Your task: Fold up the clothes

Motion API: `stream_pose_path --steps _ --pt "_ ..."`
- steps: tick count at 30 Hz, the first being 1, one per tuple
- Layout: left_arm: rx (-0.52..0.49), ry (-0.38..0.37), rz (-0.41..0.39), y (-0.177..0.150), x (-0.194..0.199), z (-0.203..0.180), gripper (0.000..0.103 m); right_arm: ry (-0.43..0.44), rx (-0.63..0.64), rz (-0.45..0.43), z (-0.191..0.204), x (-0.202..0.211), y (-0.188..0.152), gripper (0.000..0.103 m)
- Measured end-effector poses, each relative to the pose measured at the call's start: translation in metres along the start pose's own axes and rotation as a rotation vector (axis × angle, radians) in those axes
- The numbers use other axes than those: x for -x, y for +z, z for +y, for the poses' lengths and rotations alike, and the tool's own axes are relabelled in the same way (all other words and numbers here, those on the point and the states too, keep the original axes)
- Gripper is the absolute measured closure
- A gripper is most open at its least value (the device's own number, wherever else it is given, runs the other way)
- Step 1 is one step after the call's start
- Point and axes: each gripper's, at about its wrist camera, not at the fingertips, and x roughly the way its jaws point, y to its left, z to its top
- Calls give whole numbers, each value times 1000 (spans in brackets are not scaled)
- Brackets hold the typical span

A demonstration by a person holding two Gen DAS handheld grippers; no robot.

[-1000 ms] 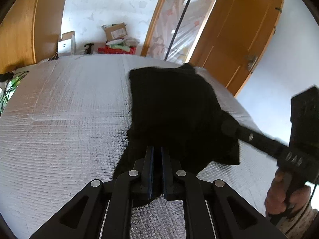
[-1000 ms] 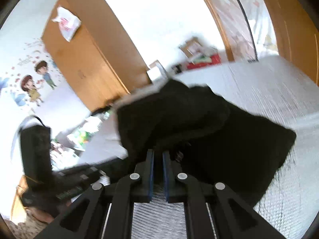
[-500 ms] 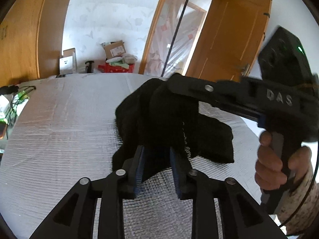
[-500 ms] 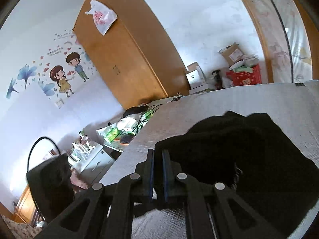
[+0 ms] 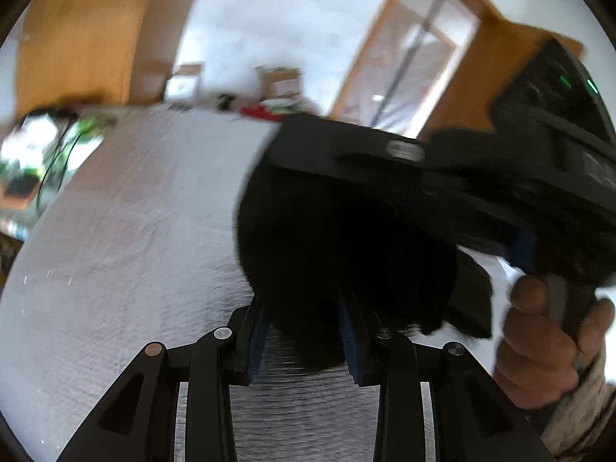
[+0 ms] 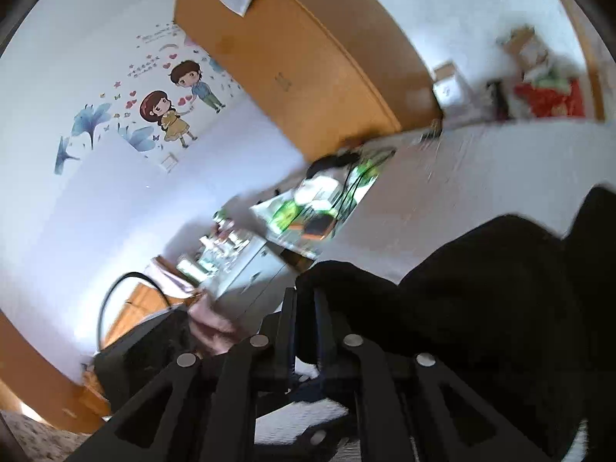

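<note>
Matte black left tool (image 5: 304,337), blue pads (image 5: 257,340), silver screws; speckled knit sleeve (image 5: 573,415).

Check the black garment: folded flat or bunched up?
Bunched up: black garment hangs in a lump from the right gripper, over the grey bed cover.

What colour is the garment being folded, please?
Black garment, plain with no visible pattern; it shows best in the left wrist view.

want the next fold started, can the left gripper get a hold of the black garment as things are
Probably yes: the left gripper has just been opening, and the black garment already hangs between its spread jaws. The right gripper holds the cloth above without blocking them.
</note>
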Motion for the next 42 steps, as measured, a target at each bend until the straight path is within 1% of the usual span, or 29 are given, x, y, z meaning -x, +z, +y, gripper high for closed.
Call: stream_pose_path --steps 2,4,5,6,8,9,11,13,15,16,18,19,22,23,24,25,26,27,28,30,34,35,36,37,38,40,41,42 --pt "62 26 10 1 -3 15 68 18 -34 28 -5 -8 -1 92" --pt "110 49 12 2 -5 29 68 4 -42 19 -8 -1 -3 92" --pt "126 59 13 2 -6 34 68 -4 -46 14 -9 3 -3 90" --pt "123 66 14 2 -6 35 68 -19 -38 -3 -9 12 -4 84" --pt "119 80 18 2 -7 37 68 -53 -21 -40 -11 33 -7 76" --pt "119 87 24 2 -7 38 68 -70 -12 -58 -11 43 -8 75" --pt "131 86 23 2 -5 40 68 -134 -9 -96 -18 66 -13 75" --pt "142 84 13 4 -1 42 68 -268 -19 -124 -31 88 -24 75" --pt "129 92 -12 3 9 40 68 -406 -29 -151 -44 108 -35 75" --pt "114 96 -27 1 15 38 68 -491 -23 -148 -49 115 -41 75" --pt "72 85 -47 -1 21 26 68 -695 -1 -103 -62 123 -54 75" --pt "46 72 -52 -3 23 20 68 -765 13 -83 -67 125 -59 75" --pt "-72 21 -18 -10 19 -6 68 -883 73 -4 -77 119 -73 67" --pt "-102 15 -2 -10 13 -14 68 -921 107 22 -79 113 -76 63" --pt "-123 4 16 -10 7 -22 68 -937 130 34 -81 108 -77 56" --pt "-126 -17 41 -9 1 -28 68 -948 151 45 -84 103 -77 53" --pt "-129 -43 66 -8 -5 -34 67 -952 146 59 -90 98 -77 51" --pt "-134 -74 89 -7 -11 -40 61 -955 137 75 -97 93 -76 51" --pt "-148 -81 103 -8 -17 -46 56 -956 127 82 -102 89 -77 51" --pt "-180 -23 110 -8 -29 -53 53 -956 107 93 -111 83 -77 49" --pt "-203 125 145 -7 -54 -51 53 -937 90 70 -116 84 -78 48" --pt "-206 153 155 -7 -60 -51 53 -927 78 64 -118 85 -78 48" --pt "-204 162 167 -8 -65 -52 54 -925 74 64 -119 86 -78 49" --pt "-202 171 179 -10 -70 -52 54 -934 77 67 -119 85 -78 50" --pt "-203 180 185 -11 -74 -52 54 -944 81 69 -119 85 -78 55" --pt "-218 191 168 -13 -75 -49 54 -950 86 61 -118 86 -80 65" --pt "-218 190 162 -14 -76 -48 55 -953 88 56 -118 87 -81 75" --pt "-215 188 157 -15 -76 -47 62 -960 90 52 -117 88 -82 82"
